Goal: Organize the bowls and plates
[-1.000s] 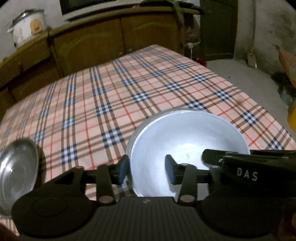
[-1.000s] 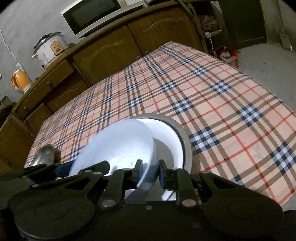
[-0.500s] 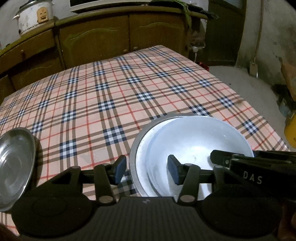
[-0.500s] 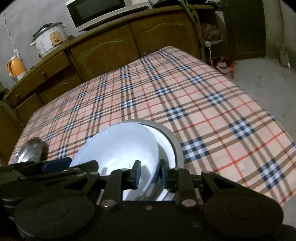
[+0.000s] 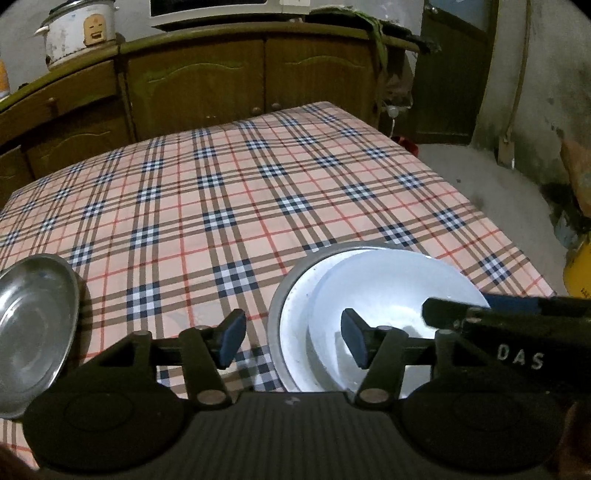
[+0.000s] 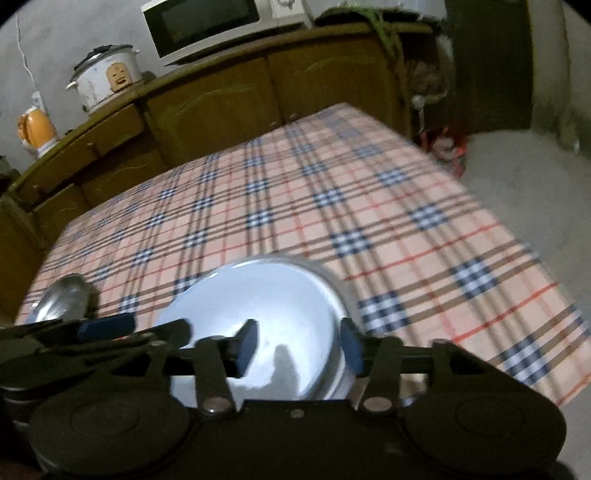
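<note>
A shiny inner bowl lies nested in a larger grey metal bowl on the checked tablecloth. My left gripper is opening; the outer bowl's left rim sits between its blue pads, which do not touch it. My right gripper is also opening, spread wide over the near rim of the nested bowls without pressing on it. It reaches in from the right in the left wrist view. A steel plate lies apart at the left.
Wooden cabinets run behind the table, with a rice cooker, a microwave and an orange kettle on top. The table's right edge drops to a concrete floor. A yellow container stands there.
The right jaws went from shut on the inner bowl's rim to wide apart, and the tilted inner bowl settled into the outer one. The left jaws spread wider.
</note>
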Demonstrator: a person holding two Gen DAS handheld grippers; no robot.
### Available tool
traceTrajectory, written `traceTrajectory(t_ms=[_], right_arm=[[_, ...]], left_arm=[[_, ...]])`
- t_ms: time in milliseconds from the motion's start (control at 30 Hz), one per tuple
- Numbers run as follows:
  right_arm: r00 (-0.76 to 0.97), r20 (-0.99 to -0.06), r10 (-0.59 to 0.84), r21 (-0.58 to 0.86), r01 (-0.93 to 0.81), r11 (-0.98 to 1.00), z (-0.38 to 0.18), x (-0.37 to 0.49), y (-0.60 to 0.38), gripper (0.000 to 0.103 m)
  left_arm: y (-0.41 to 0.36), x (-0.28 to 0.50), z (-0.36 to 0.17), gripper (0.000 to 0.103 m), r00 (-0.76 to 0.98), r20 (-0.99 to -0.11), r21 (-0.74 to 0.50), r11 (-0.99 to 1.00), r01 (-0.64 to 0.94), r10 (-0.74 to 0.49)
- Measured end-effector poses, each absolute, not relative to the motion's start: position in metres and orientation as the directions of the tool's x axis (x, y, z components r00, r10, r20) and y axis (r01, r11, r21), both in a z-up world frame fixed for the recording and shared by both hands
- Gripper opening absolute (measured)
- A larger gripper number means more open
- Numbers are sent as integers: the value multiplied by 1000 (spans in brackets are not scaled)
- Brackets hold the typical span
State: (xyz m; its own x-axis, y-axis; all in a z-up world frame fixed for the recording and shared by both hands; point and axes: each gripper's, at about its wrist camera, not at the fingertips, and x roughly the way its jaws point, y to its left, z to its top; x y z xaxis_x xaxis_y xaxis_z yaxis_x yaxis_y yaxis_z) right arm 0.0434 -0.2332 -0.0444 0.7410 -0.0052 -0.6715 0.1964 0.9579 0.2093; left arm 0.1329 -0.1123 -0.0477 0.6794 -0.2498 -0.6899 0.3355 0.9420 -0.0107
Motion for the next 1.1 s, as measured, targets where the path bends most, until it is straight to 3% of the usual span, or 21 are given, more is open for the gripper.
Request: traceTrajectory(t_ms=[200,267,300,433,567,833,1100], right_arm=[[753,-658,-17,223,216,951,-40,38,-240,71],[759,-650,-31,224,230,947,-38,36,-242,81],[764,-644,-32,227,231,946,-37,35,-243,81],[783,-619,-63,214,245,946,-33,31,-245,81],[805,-587,-80,240,267,933,-37,26,-249,81],[817,-565,-112,254,301,919,-48,17,-256,81],[774,-632,-37,287,278,917,-63,23,-263,81]], left_arm=[[-111,130,-45,66,681,-685,-16,939,343,-260],[-110,128,-42,68,687,-679,-16,940,340,-260],[-109,128,-41,69,690,-674,-18,940,341,-263],[-106,127,-38,79,708,-664,-1,947,322,-242],[-104,127,-36,101,720,-659,14,954,300,-217],[-95,127,-40,103,757,-612,-48,966,253,-228],[-92,140,-54,103,683,-686,-94,961,261,-252]])
